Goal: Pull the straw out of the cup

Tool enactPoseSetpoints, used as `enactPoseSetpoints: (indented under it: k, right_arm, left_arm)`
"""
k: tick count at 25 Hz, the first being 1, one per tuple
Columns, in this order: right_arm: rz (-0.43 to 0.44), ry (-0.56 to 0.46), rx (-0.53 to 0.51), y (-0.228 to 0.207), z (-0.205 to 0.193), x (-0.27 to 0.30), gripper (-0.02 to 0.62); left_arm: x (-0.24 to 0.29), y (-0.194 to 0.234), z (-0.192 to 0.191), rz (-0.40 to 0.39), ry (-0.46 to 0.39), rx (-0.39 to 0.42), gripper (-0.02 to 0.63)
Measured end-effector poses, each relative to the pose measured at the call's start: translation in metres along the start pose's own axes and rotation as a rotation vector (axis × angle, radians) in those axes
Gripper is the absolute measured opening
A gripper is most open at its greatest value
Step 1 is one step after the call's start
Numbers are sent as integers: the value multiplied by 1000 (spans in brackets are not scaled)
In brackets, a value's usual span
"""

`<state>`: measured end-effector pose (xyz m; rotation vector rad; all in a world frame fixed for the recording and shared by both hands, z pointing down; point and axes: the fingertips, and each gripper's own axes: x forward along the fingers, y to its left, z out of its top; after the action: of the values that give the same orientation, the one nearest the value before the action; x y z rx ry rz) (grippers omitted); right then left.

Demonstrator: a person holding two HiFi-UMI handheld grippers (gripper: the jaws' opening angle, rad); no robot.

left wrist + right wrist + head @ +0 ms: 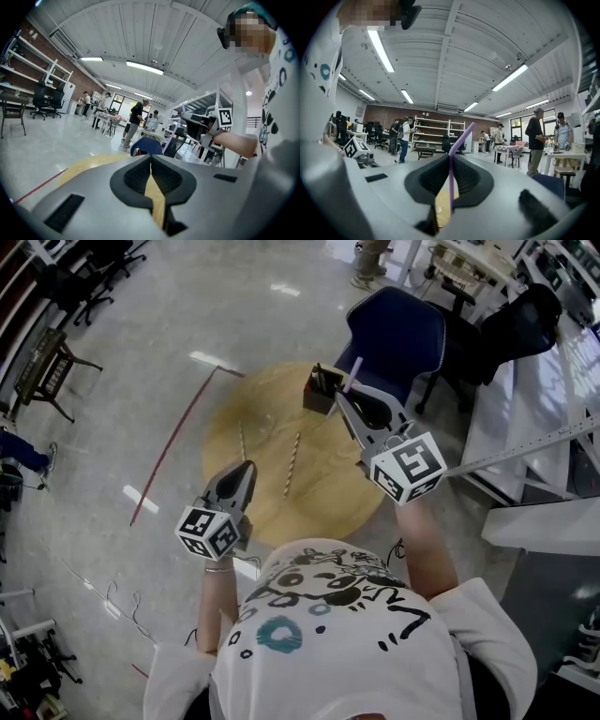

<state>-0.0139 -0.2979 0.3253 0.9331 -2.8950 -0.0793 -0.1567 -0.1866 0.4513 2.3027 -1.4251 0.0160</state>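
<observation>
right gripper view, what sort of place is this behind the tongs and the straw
Probably a big open lab or workshop hall: metal shelving stands against a brick wall, long strip lights run along a high ribbed ceiling, and several people stand about on the open floor.

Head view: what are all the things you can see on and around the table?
Table: one, light wood, round, under both claws.
Cup: one, dark, far edge of the table.
Purple straw: one, purple, sticking up beside the cup.
Loose straws: two, pale, lying flat mid-table.
Chair: one, dark blue, behind the table.
Left claw: one, grey, shut, empty, over the table's near side.
Right claw: one, grey, shut on the purple straw.
</observation>
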Motion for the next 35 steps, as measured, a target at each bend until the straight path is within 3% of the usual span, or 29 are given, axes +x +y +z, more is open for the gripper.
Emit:
enactPoseSetpoints:
  k: [35]
  right_arm:
    - [-20,121,123,1,-96,-28,41]
  left_arm:
    - [25,-5,-18,-22,42,-27,18]
